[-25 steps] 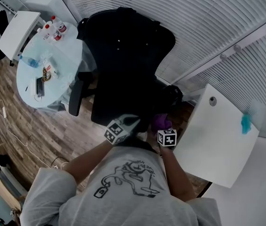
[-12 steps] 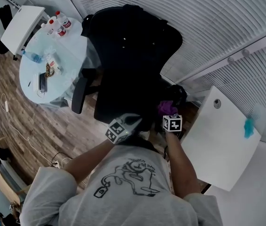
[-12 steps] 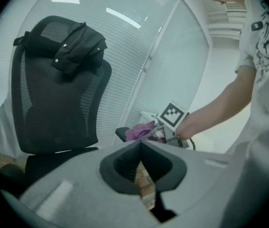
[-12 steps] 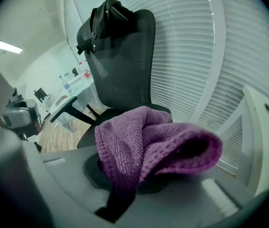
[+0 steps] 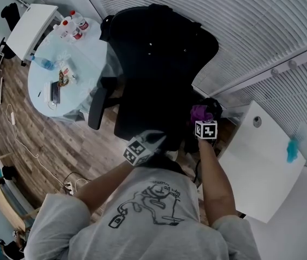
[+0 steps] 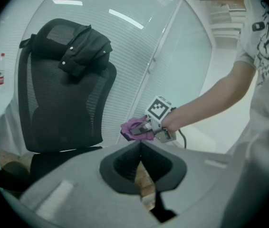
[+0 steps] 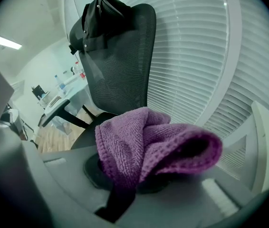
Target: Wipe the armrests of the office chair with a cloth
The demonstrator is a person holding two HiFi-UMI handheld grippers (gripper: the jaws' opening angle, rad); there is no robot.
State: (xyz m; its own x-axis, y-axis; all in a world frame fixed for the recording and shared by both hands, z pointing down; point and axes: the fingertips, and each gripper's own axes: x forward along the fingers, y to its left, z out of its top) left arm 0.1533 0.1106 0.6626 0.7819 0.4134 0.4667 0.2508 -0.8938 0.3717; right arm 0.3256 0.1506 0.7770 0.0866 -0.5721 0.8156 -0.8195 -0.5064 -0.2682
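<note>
A black mesh office chair (image 5: 153, 75) with a dark jacket over its backrest (image 6: 84, 49) stands in front of me. Its left armrest (image 5: 96, 110) is bare. My right gripper (image 5: 202, 121) is shut on a crumpled purple cloth (image 5: 199, 112) and holds it at the chair's right armrest (image 5: 213, 106); whether the cloth touches the armrest I cannot tell. In the right gripper view the cloth (image 7: 148, 146) hides the jaws. My left gripper (image 5: 152, 141) hangs near the seat's front edge, shut and holding nothing (image 6: 140, 146).
A round glass table (image 5: 45, 72) with bottles (image 5: 72, 26) and a phone (image 5: 54, 92) stands left of the chair. A white desk (image 5: 262, 167) is close on the right. Window blinds (image 5: 262, 26) run behind the chair. Cables lie on the wooden floor (image 5: 29, 145).
My right gripper has carried the purple cloth away from my body and to the right, up to the chair's right armrest. The left gripper has stayed about where it was.
</note>
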